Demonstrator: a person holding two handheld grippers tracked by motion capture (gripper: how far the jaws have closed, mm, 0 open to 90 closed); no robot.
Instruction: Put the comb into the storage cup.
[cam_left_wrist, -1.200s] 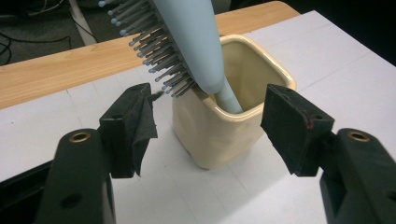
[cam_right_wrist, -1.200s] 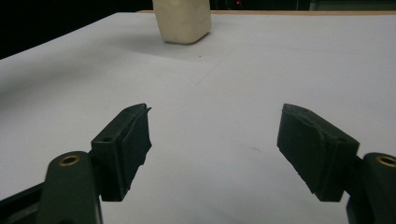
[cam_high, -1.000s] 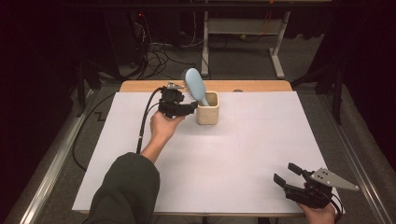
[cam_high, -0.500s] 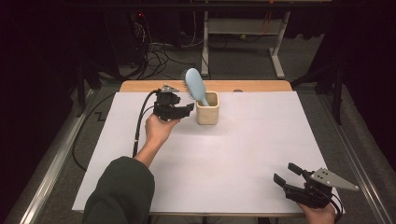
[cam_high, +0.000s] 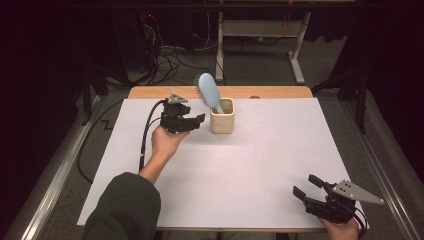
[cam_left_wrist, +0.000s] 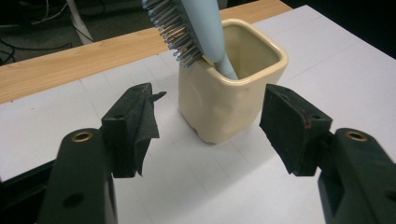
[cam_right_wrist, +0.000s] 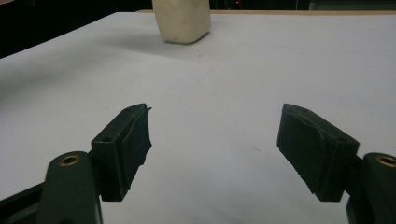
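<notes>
A light blue hairbrush (cam_high: 208, 92) stands in a cream cup (cam_high: 222, 116) near the far edge of the white table (cam_high: 250, 170). Its handle is down inside the cup, and its head sticks up and leans toward the left, so the cup's rim seems to hold it up. In the left gripper view, the bristles (cam_left_wrist: 175, 32) point toward the camera.

The left gripper (cam_high: 192, 121) is just beside the cup, on its left. Its jaws are spread wide with nothing between them, and the cup sits in front of the gap.

The right gripper (cam_high: 307, 189) is far away at the near right corner. Its jaws are wide apart too and hold nothing; it looks like it is just waiting.

No words or labels can be read on anything.
</notes>
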